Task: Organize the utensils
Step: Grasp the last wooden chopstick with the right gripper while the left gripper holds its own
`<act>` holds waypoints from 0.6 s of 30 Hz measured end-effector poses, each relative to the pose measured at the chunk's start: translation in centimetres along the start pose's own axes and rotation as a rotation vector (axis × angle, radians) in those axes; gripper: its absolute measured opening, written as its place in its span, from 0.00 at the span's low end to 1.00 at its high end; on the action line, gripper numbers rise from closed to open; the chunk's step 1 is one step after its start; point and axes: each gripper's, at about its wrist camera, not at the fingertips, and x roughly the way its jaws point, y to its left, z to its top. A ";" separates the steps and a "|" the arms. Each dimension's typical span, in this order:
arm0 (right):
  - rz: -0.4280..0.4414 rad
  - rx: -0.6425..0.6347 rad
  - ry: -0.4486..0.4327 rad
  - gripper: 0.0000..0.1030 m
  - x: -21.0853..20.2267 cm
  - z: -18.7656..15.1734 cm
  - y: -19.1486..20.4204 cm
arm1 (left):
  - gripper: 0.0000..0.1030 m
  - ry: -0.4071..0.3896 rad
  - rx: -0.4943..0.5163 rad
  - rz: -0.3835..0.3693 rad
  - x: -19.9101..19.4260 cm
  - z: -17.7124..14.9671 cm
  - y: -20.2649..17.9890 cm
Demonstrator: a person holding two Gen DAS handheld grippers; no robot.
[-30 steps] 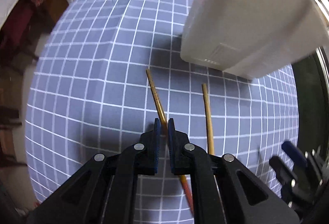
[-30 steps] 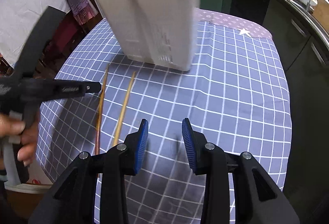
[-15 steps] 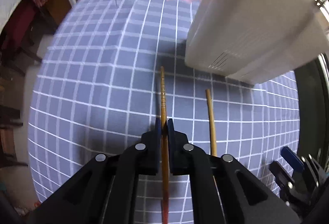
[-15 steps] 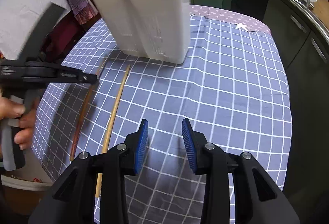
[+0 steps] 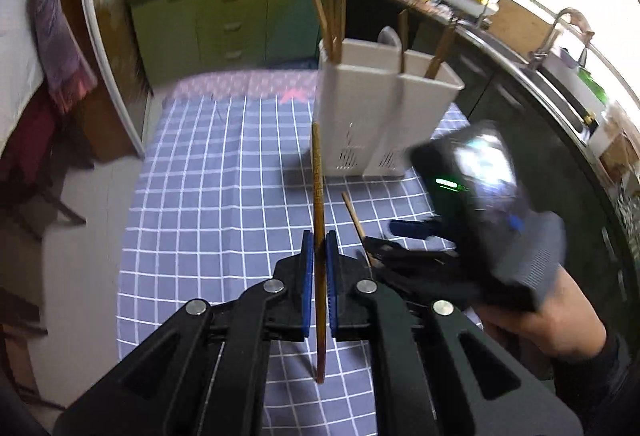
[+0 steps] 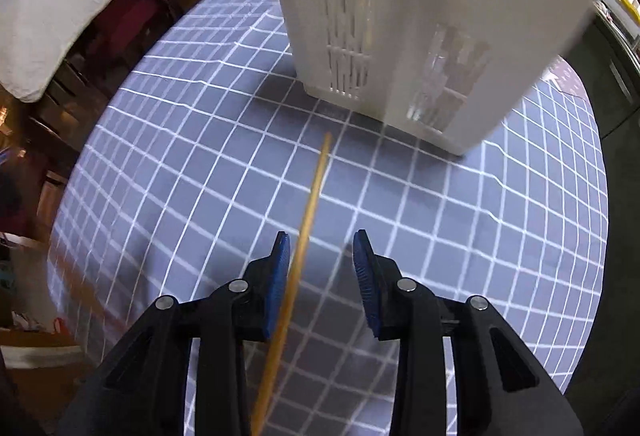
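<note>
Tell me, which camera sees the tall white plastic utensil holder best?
The left wrist view: the tall white plastic utensil holder shows whole, with its open top and utensils standing inside. The right wrist view shows only its lower slotted walls, close.

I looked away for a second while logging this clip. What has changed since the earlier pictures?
The left gripper, shut on the darker chopstick, has lifted it off the tablecloth. The right gripper has moved over the paler chopstick, its jaws closing but not gripping. The white holder stayed put.
</note>
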 end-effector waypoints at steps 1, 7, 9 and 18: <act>-0.006 -0.002 0.011 0.29 0.4 0.4 0.3 | 0.06 -0.023 0.019 0.002 -0.6 -0.2 -0.1; -0.019 -0.008 0.044 0.20 1.4 1.0 1.3 | 0.06 -0.091 0.077 0.009 -2.6 -1.2 -0.6; -0.017 -0.013 0.049 0.08 1.6 1.2 1.4 | 0.06 -0.097 0.082 0.006 -3.0 -1.3 -0.8; 0.053 0.012 -0.055 0.07 -2.3 -0.3 0.2 | 0.06 -0.116 0.102 0.014 -3.9 -2.3 -0.6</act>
